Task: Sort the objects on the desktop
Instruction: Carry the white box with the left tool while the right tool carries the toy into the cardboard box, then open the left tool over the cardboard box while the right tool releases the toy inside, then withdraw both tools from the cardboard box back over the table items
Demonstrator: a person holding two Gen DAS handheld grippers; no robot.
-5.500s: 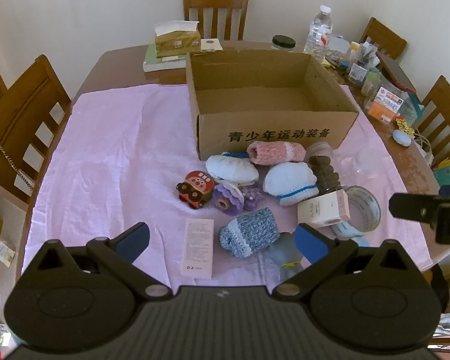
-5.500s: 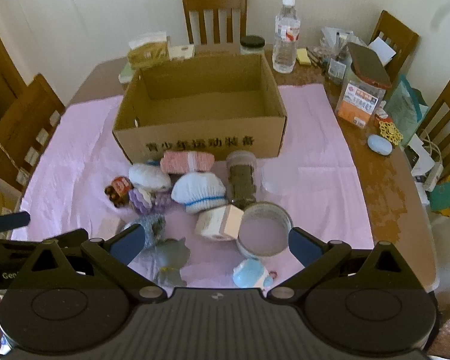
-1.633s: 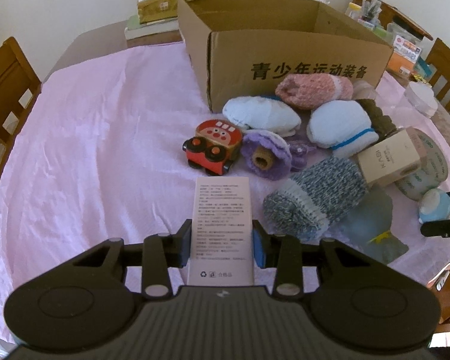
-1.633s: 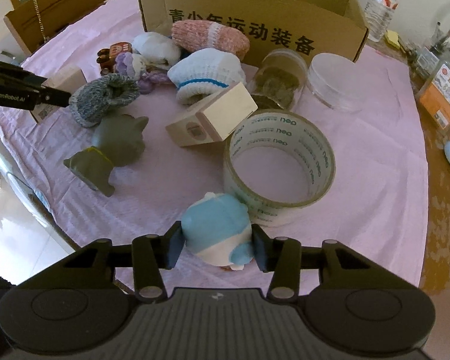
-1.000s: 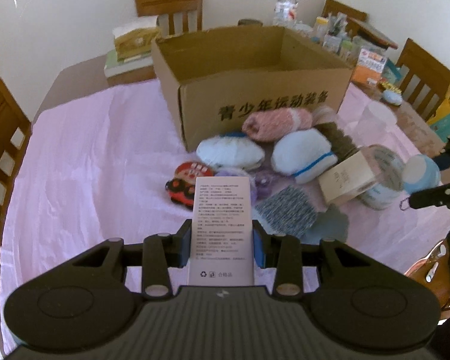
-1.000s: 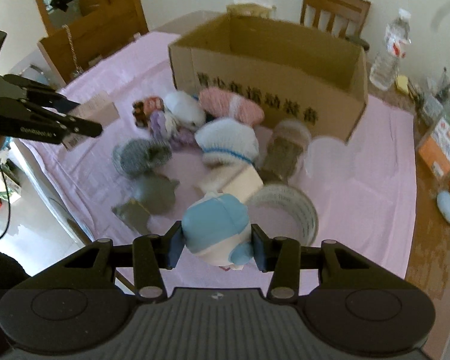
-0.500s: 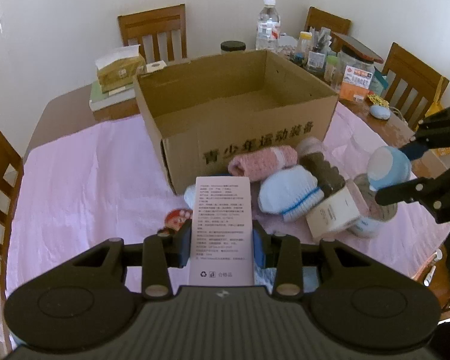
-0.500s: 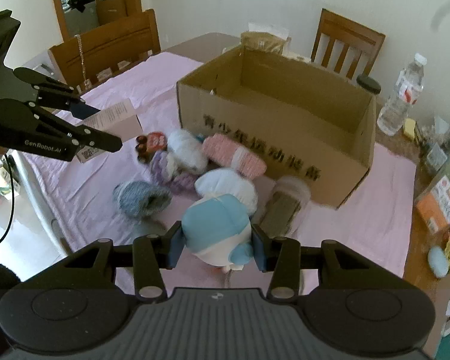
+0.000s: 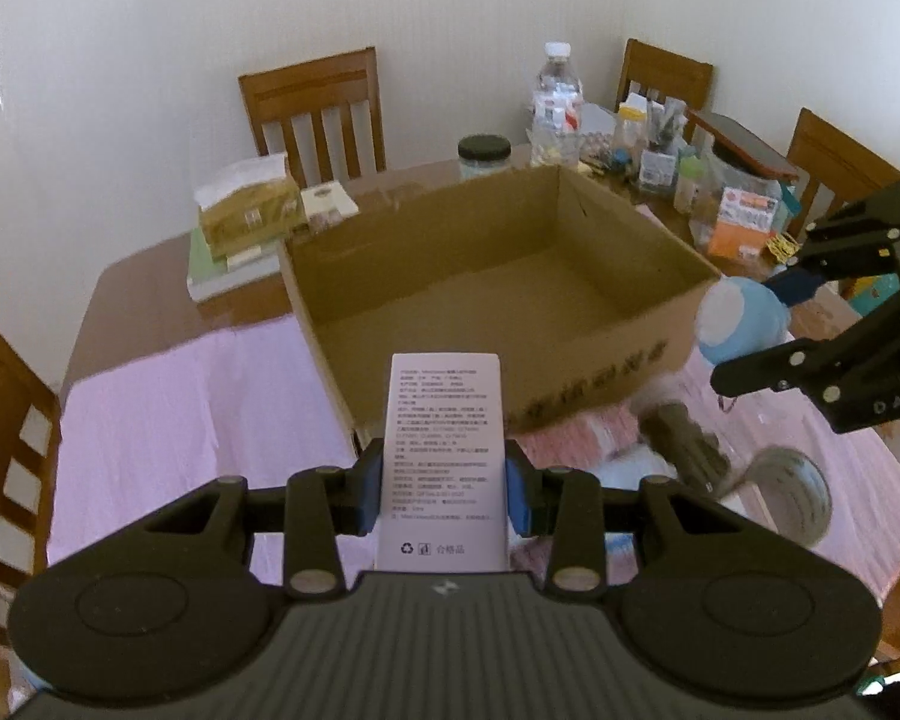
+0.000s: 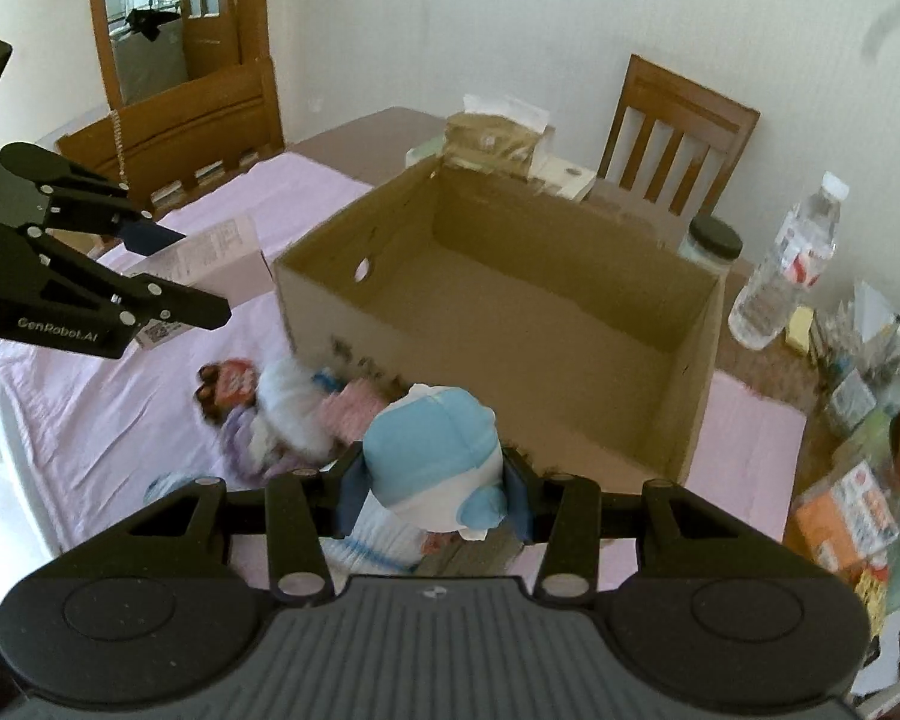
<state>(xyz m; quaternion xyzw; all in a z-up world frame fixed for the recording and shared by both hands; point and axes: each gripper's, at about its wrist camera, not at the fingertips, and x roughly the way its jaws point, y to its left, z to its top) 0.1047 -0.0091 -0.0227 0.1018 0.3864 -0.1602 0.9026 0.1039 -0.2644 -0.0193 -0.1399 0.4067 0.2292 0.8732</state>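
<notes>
L gripper (image 9: 444, 489) clamped on white carton (image 9: 444, 456), R gripper (image 10: 429, 495) on blue toy (image 10: 429, 450); held both over box (image 9: 510, 276) rim, ready for drop.

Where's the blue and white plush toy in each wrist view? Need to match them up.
Left wrist: blue and white plush toy at right edge, clamped in the right gripper, beside the box's right front corner.
Right wrist: the toy at bottom centre, between that gripper's pads.
Shared landmark: open brown cardboard box.
</notes>
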